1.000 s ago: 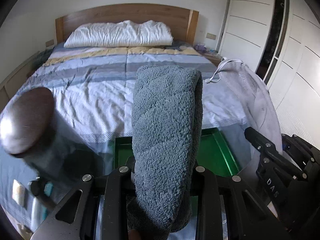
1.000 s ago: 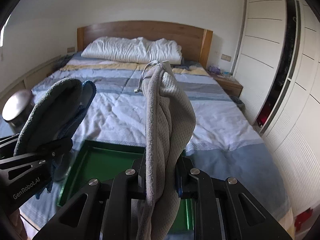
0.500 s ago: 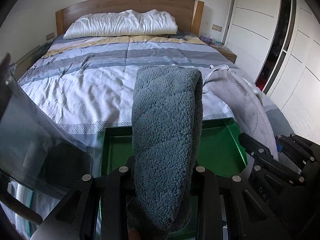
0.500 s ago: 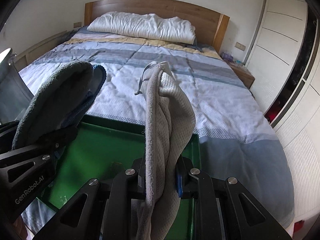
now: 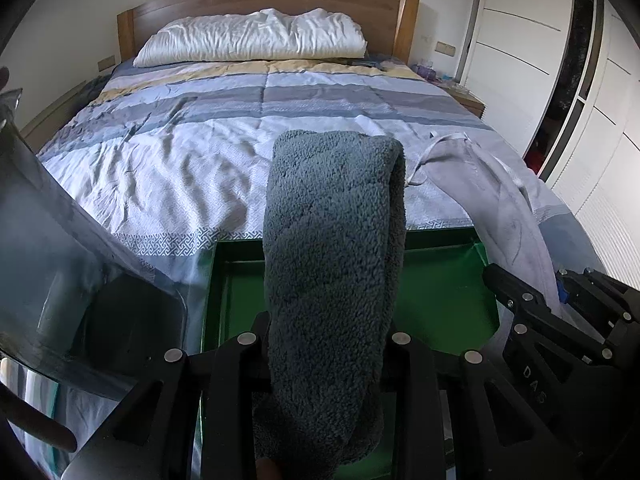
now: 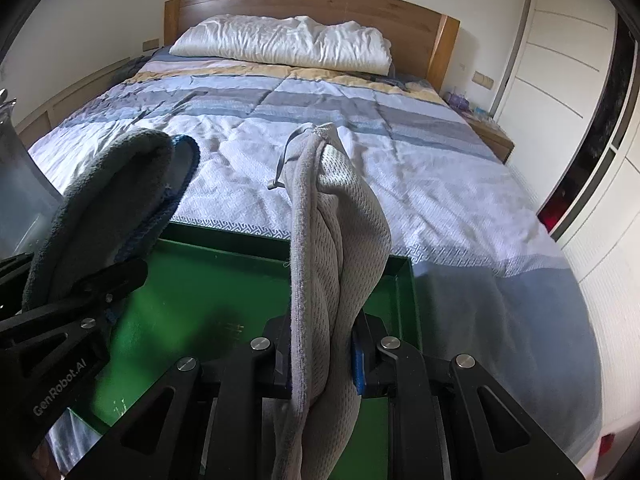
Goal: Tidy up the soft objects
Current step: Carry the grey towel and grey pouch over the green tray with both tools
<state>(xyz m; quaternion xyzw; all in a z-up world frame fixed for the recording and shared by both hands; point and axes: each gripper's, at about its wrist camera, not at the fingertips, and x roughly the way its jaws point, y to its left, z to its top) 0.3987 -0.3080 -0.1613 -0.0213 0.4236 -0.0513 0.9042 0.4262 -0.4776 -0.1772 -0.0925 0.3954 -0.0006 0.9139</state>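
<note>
My left gripper is shut on a folded, fluffy grey-blue towel that stands up between its fingers. A light grey knitted cloth with a drawstring is clamped in my right gripper, which is shut on it. Both hang over a green tray lying at the foot of the bed; the same tray shows in the right wrist view. The right gripper with its cloth appears at the right of the left view. At the left of the right view are the left gripper and towel.
A bed with a striped duvet and a white pillow against a wooden headboard fills the background. White wardrobe doors line the right wall. A shiny metal object stands at the left beside the tray. A bedside table sits far right.
Both grippers came down and forward over the green tray, which now fills more of the lower view. The towel and the grey cloth stay clamped as before.
</note>
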